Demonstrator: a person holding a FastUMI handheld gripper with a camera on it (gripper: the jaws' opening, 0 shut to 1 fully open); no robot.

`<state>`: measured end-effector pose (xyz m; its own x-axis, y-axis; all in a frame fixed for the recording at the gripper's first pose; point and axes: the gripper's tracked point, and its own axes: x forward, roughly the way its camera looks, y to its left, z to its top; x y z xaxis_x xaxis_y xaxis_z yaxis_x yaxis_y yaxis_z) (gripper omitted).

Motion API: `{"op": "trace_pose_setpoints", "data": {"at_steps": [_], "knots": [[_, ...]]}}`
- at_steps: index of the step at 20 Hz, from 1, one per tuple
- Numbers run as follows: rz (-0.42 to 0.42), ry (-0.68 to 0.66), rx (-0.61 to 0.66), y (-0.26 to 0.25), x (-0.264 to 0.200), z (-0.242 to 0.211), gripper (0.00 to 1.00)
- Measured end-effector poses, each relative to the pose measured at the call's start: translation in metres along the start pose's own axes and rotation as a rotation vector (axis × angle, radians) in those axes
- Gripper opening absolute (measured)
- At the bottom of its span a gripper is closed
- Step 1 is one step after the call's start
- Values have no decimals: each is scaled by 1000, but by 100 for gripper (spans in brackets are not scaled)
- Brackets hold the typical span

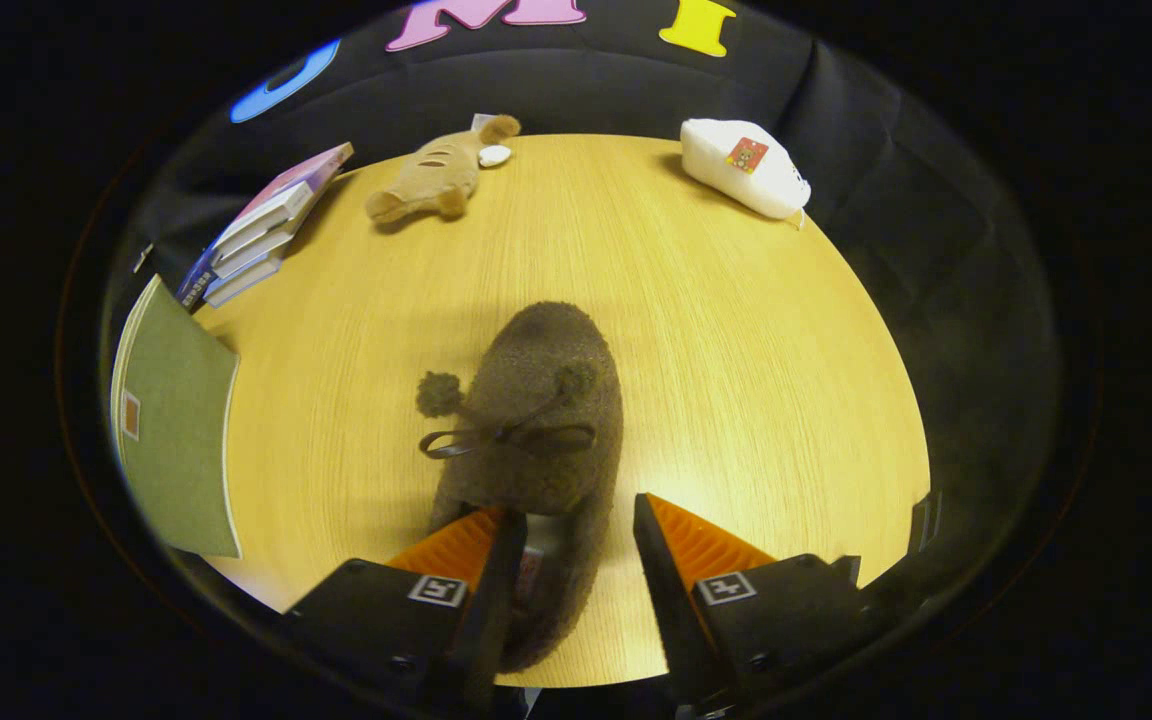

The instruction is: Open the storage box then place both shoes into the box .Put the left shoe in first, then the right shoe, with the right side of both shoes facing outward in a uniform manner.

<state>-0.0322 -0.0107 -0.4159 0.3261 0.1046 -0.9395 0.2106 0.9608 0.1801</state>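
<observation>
Gripper view: I've got the gripper [568, 520] low over the round wooden table [736, 330], fingers spread apart w/ a clear gap between the tips. A fuzzy brown shoe [536, 400] lies lengthwise on the table, toe pointing away from me, heel end running back between the fingers. The left finger [496, 560] sits over the shoe's opening at the heel; can't tell if it's touching the fabric or just above it. The right finger [671, 560] is just beside the shoe's right edge, w/ a strip of bare wood showing between them. So not pinching anything that I can see – only one side is near contact, the other is apart.

On top of the shoe there's a thin dark bow [506, 437] w/ two pompoms, one hanging off the left side onto the table.

Beyond the shoe, well apart from it: a tan plush toy [436, 175] lying near the far table edge, w/ a small white oval thing touching its far end. To the far right, a white soft item [744, 165] w/ a small red tag, also at the table edge. Far left, a stack of books [261, 228] hangs partly over the rim. Nearer me on the left, a flat green book [176, 430] sticks out past the table edge.
</observation>
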Motion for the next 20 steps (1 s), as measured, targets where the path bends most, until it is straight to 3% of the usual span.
{"op": "trace_pose_setpoints", "data": {"at_steps": [3, 4, 11, 20], "knots": [[-8, 16, 68, -3, 5, 1, 9], [4, 18, 86, -2, 2, 2, 5], [94, -35, 140, 28, -56, 24, 5], [337, -102, 210, 168, -158, 86, 5]]}}
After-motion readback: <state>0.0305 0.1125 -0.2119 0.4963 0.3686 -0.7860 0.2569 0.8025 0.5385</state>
